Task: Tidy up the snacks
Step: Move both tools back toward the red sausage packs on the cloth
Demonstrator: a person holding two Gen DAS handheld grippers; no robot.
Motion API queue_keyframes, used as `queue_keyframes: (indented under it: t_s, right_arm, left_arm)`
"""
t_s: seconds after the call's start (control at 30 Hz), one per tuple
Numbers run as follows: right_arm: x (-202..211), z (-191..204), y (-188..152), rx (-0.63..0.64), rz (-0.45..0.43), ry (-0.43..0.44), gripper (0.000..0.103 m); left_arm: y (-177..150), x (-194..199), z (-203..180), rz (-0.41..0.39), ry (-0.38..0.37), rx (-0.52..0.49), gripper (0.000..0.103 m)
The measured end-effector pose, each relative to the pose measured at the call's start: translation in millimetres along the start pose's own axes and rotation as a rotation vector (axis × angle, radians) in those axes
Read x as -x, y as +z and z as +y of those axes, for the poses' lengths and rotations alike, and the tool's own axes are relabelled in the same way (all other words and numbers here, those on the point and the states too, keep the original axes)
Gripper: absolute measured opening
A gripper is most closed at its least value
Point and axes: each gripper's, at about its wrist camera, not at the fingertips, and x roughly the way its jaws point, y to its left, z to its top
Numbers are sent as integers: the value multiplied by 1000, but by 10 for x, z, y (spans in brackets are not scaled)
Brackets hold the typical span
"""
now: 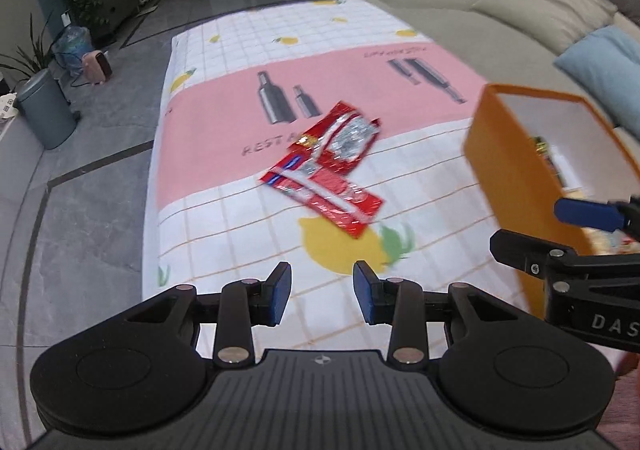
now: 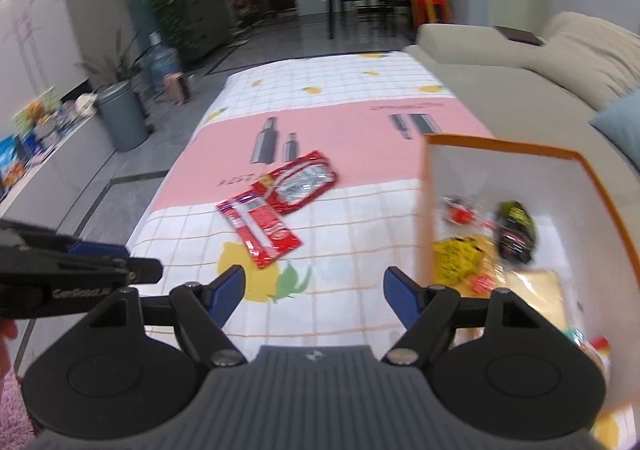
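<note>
Two red snack packets, the nearer packet (image 1: pixel 324 198) and the farther packet (image 1: pixel 344 138), lie overlapping at one end on the table (image 1: pixel 208 122) (covered by a pink and checked cloth), well ahead of both claws. The left claw (image 1: pixel 322 294) is released with nothing between its blue pads, and the right claw (image 2: pixel 314 296) is likewise released and empty, its jaws standing wider. The orange box (image 2: pixel 424 210), already holding several snacks, stands on the table just right of the packets.

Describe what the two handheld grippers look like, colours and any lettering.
Both the left gripper and right gripper are matte black, with round side discs, silver pivot screws, ribbed grey bodies and blue finger pads. White lettering marks their sides.
</note>
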Motion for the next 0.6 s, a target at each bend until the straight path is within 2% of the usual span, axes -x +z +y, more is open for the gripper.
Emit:
queue_keyframes:
  t_s: [0.3, 0.5, 0.6]
  right_arm:
    - [-905, 314, 242, 169, 63, 78, 75]
    - [-1492, 443, 375, 255, 78, 153, 74]
    - [-1778, 453, 422, 261, 123, 170, 74]
  left_arm:
    - [167, -562, 340, 50, 53, -1, 43]
    - [232, -881, 518, 54, 47, 20, 42]
    - [242, -1004, 593, 50, 38, 35, 42]
